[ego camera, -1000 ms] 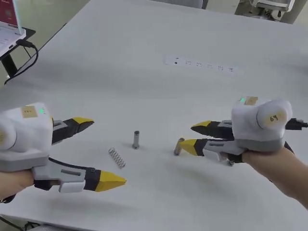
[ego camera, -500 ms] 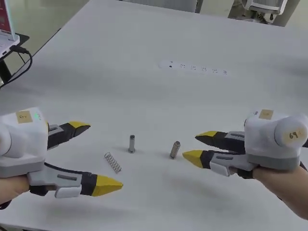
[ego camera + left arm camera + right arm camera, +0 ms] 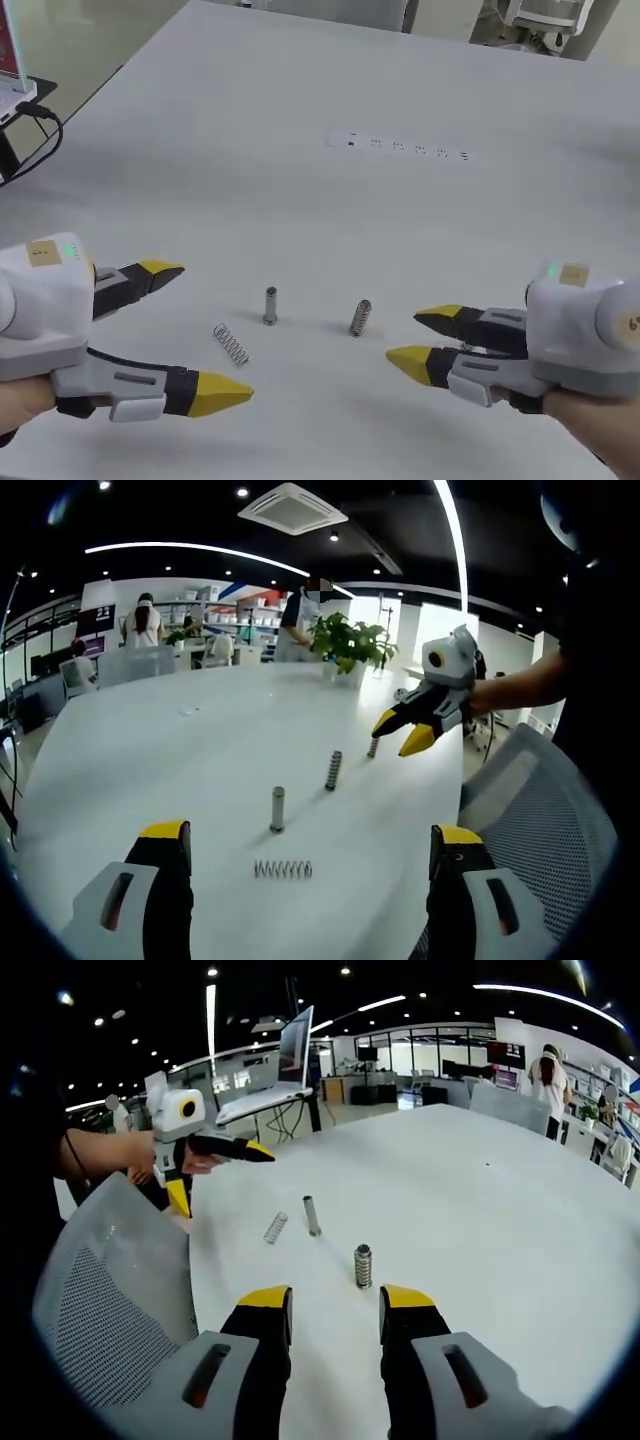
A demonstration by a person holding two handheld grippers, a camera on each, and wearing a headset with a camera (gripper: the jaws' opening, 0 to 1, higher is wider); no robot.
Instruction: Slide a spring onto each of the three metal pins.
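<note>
1. Steel-grey loose spring point(image 3: 231, 343) lies flat at lower centre-left of the head view, just beside the upright bare pin point(image 3: 270, 305); right of that, a second pin point(image 3: 360, 318) already wears a spring.
2. Wide open and empty, the left gripper point(image 3: 212, 332) faces the loose spring; the right gripper point(image 3: 404, 337) is narrowly parted, holding nothing.
3. Probably best: pinch the spring near one end, stand it up, and centre it over the pin's tip before lowering.

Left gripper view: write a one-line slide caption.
Open left gripper faces a loose spring, a bare upright pin and a spring-covered pin on a white table, right gripper beyond.
</note>
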